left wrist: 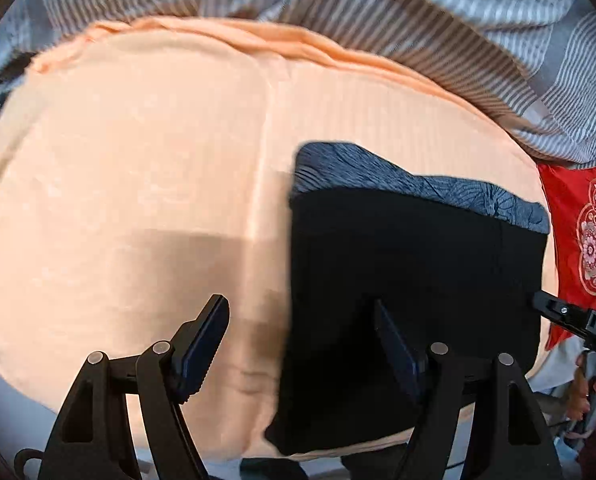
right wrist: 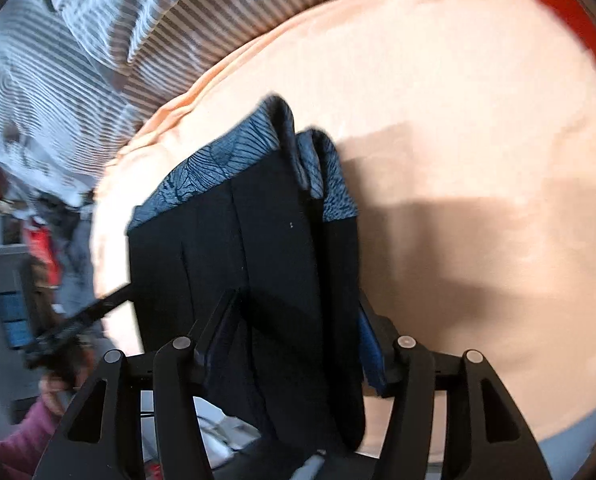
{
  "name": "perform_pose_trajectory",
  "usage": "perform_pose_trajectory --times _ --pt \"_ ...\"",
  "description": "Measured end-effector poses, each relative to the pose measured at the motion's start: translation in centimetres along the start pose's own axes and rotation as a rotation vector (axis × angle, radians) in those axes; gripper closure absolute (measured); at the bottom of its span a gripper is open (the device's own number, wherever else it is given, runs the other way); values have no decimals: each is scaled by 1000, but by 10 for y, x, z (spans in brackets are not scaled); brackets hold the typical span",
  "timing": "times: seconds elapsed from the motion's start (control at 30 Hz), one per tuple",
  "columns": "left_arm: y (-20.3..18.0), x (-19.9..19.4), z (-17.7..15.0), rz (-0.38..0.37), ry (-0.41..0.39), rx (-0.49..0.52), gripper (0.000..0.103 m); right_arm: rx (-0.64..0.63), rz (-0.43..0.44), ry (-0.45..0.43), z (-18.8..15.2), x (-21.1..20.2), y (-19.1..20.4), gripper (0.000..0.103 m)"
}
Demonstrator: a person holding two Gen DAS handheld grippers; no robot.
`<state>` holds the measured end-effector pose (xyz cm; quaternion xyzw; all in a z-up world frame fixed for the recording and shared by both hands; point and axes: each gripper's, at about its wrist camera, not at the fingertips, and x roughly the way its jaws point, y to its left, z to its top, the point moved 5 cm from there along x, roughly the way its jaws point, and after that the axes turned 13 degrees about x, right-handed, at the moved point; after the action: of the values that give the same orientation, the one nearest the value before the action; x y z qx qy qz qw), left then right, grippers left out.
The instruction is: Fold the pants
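Pants (left wrist: 409,264) folded on the peach sheet (left wrist: 138,160).
My left tongs (left wrist: 301,340) hang released; my right tongs (right wrist: 298,332) look spread around the pants' near edge, though I cannot tell if they grip.

Both the left gripper (left wrist: 298,344) and right gripper (right wrist: 294,336) are matte black, with silver pivot pins, triangular cutouts, blue ridged pads; pink sleeve (right wrist: 22,444) at eight o'clock.

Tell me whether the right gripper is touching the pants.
Touching. The right wrist view shows the right gripper open, with the black pants filling the space between its fingers and pressing against both pads.
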<state>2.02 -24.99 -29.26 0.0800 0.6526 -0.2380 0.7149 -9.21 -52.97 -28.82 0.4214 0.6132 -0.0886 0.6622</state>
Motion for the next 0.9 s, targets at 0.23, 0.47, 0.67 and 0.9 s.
perform_pose_trajectory --times 0.23,0.47,0.67,0.9 --pt "-15 -27 -28 18 -29 71 27 26 -104 -116 -34 -30 -15 78" --pt "-56 -13 -61 -28 14 194 27 -44 -145 -87 -73 -17 -8 81" --pt "-62 7 -71 46 46 236 27 -5 -183 -51 -79 -5 -23 81" --pt "-61 -25 -83 113 60 215 27 -10 -228 -52 -98 -26 -18 68"
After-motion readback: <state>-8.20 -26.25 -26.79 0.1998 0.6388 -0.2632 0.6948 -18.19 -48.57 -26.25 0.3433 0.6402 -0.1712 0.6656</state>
